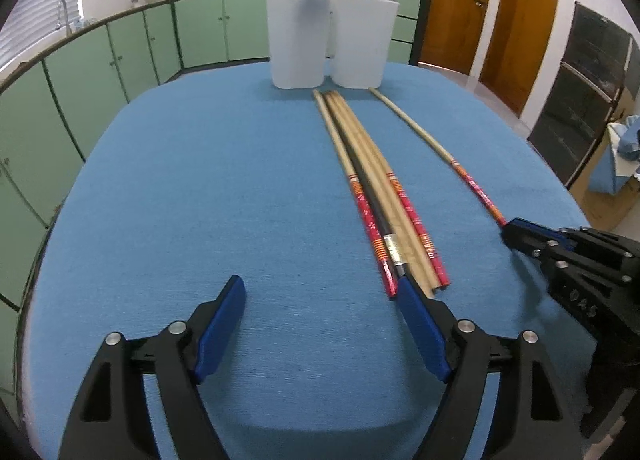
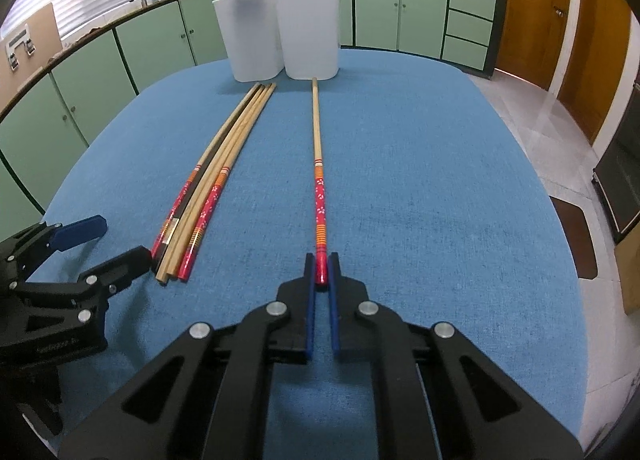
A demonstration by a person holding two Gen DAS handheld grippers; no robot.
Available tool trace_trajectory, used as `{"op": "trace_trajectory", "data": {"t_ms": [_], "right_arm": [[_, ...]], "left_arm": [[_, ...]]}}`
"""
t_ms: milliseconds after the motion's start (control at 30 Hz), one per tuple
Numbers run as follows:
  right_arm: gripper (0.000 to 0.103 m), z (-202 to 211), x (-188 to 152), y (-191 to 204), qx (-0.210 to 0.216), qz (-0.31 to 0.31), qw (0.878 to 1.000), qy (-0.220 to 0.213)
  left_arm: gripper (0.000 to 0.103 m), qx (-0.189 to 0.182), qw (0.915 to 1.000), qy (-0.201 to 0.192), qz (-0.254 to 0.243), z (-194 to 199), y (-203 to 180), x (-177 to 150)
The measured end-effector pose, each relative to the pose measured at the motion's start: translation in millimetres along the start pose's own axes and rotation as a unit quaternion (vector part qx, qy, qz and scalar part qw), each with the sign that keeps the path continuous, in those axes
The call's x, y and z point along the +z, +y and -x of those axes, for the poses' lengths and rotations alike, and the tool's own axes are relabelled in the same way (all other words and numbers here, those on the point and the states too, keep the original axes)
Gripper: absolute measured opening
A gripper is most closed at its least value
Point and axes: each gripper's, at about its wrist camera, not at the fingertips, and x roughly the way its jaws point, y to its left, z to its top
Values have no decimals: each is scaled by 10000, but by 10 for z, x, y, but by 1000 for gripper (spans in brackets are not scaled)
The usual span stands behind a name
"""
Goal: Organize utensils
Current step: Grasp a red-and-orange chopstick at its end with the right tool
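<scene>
A single chopstick with a red patterned handle lies on the blue tablecloth, pointing at two white containers. My right gripper is shut on its near red end, seen also in the left wrist view. A bundle of several chopsticks, wooden, red-handled and one black, lies to the left of it. My left gripper stands open at the bundle's near end, with its right finger over the black chopstick's tip and nothing between the pads.
The left container holds a red-handled stick, and the right container holds a dark utensil. Green cabinets ring the table on the left and back. Wooden doors and a dark oven stand on the right.
</scene>
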Motion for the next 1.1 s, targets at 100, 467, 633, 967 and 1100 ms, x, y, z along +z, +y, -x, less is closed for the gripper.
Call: {"op": "trace_trajectory", "data": {"t_ms": [100, 467, 633, 967, 1100], "right_arm": [[6, 8, -6, -6, 15, 9, 10000, 1], [19, 121, -104, -62, 216, 89, 9997, -63], [22, 114, -95, -1, 176, 177, 9997, -42], [20, 111, -88, -35, 243, 90, 9997, -36], [20, 117, -93, -66, 292, 92, 9995, -34]], "left_arm": [[77, 146, 9999, 4, 75, 12, 68, -8], [77, 37, 10000, -41, 54, 86, 114, -69], [77, -94, 9999, -16, -58, 76, 4, -52], [77, 167, 9998, 52, -67, -9, -27, 0], [77, 295, 9996, 17, 50, 35, 100, -40]]}}
